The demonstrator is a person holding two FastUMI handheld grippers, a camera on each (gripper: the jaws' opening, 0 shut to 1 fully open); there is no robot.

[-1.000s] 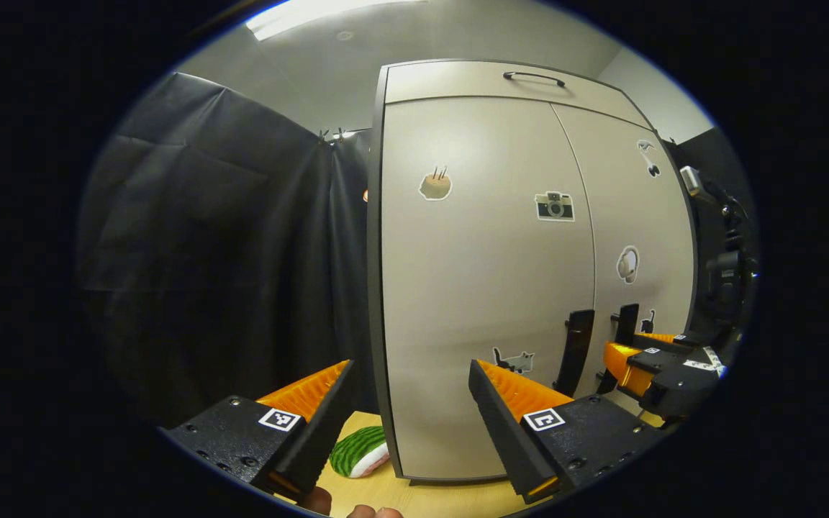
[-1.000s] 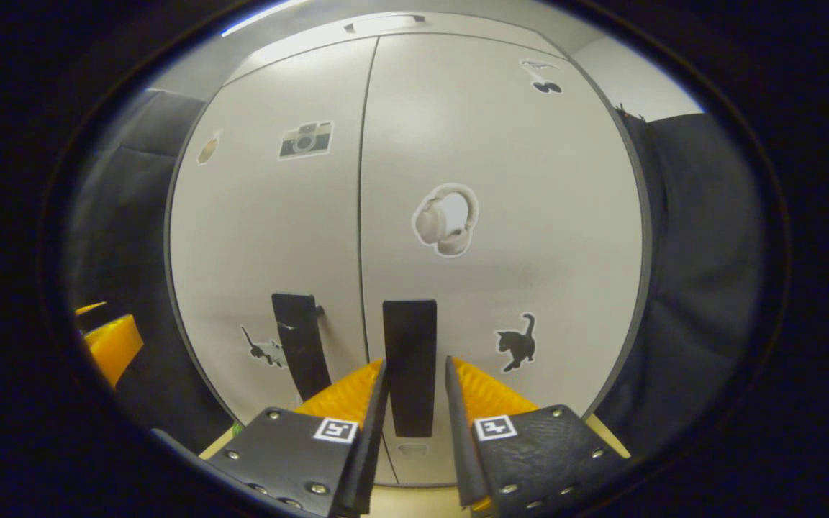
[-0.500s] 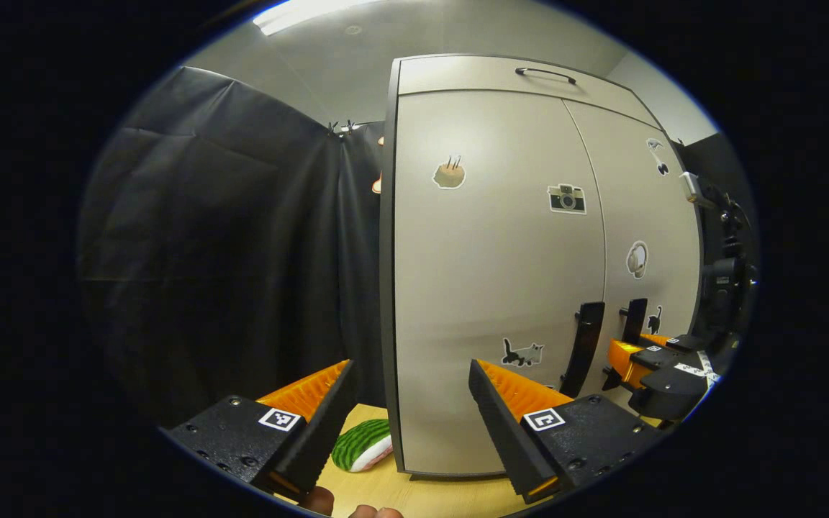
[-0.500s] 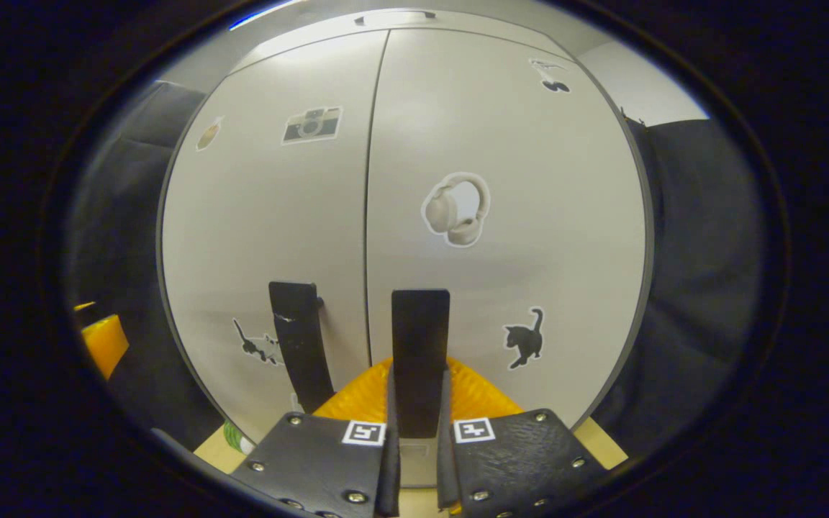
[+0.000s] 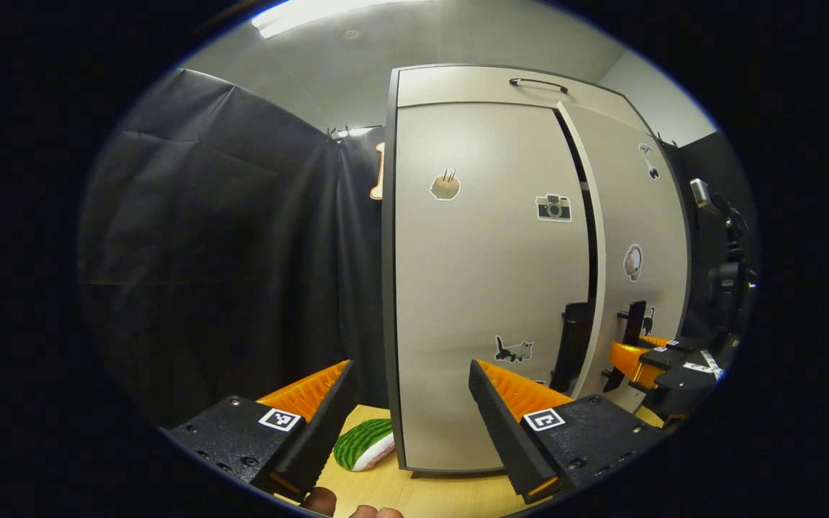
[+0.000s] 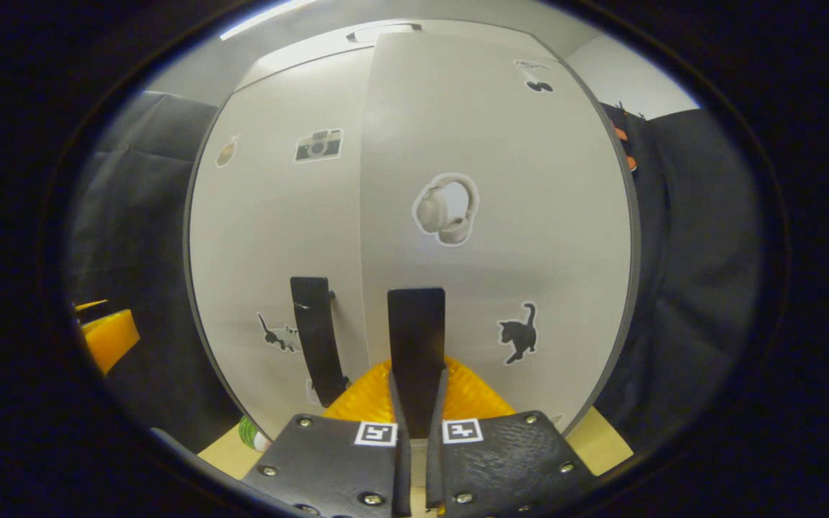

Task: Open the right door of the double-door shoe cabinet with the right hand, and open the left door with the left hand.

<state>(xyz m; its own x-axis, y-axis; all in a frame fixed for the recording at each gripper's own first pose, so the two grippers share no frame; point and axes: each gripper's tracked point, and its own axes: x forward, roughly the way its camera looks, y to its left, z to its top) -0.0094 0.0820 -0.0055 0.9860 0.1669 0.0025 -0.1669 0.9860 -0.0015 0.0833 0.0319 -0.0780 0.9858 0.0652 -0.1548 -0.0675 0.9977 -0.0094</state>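
We logged the right gripper (image 6: 414,403) clamped on the right door's handle (image 6: 416,338) dead ahead, right door (image 6: 515,216) slightly ajar, and the left gripper (image 5: 407,403) wide apart before the shut left door (image 5: 486,288).

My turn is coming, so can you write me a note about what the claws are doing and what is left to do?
Right claw: shut on the right door's black handle.
Right door: a little way open, with a dark gap beside the left door.
Left claw: open, holding nothing, off to the left of the cabinet front.
Left door: closed, its handle untouched.
Left to do: swing the right door wide, then grab the left handle and pull that door open.
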